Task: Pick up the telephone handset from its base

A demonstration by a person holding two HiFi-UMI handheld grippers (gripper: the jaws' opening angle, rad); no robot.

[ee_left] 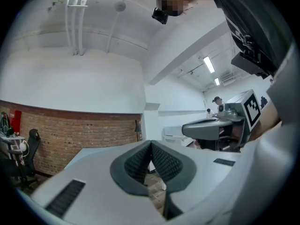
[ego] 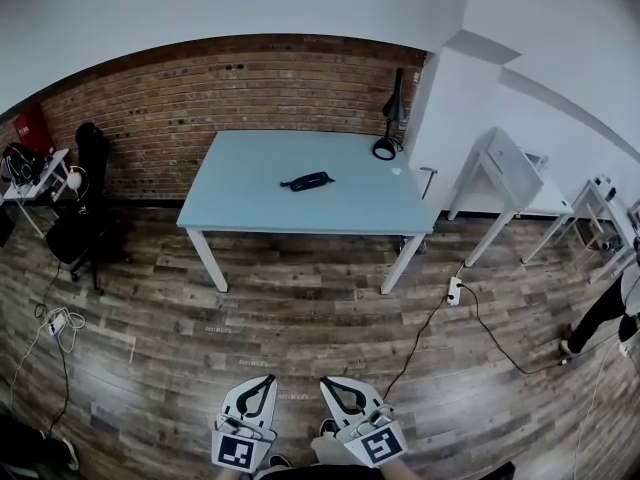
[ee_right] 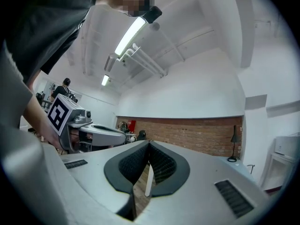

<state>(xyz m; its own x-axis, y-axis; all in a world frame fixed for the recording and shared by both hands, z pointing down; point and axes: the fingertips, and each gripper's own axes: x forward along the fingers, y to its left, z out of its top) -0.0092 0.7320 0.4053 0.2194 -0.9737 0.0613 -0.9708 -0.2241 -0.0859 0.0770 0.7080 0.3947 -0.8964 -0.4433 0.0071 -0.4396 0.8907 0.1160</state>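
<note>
The telephone point(ego: 308, 180) is a dark handset lying on its base near the middle of a pale blue table point(ego: 250, 203), far ahead across the wooden floor. Both grippers sit at the bottom edge of the head view, well short of the table. My left gripper point(ego: 267, 379) has its jaws closed together with nothing between them, and its own view shows the ribbed pads point(ee_left: 140, 161) meeting at the tip. My right gripper point(ego: 327, 382) is likewise shut and empty, its pads point(ee_right: 161, 163) touching. Each gripper view shows the other gripper alongside.
A black desk lamp point(ego: 390, 128) stands at the table's far right corner against the brick wall. A white desk point(ego: 512, 168) stands to the right, a dark chair point(ego: 88, 203) to the left. A power strip point(ego: 454, 290) and cables lie on the floor. A person's leg point(ego: 605, 313) shows at the right edge.
</note>
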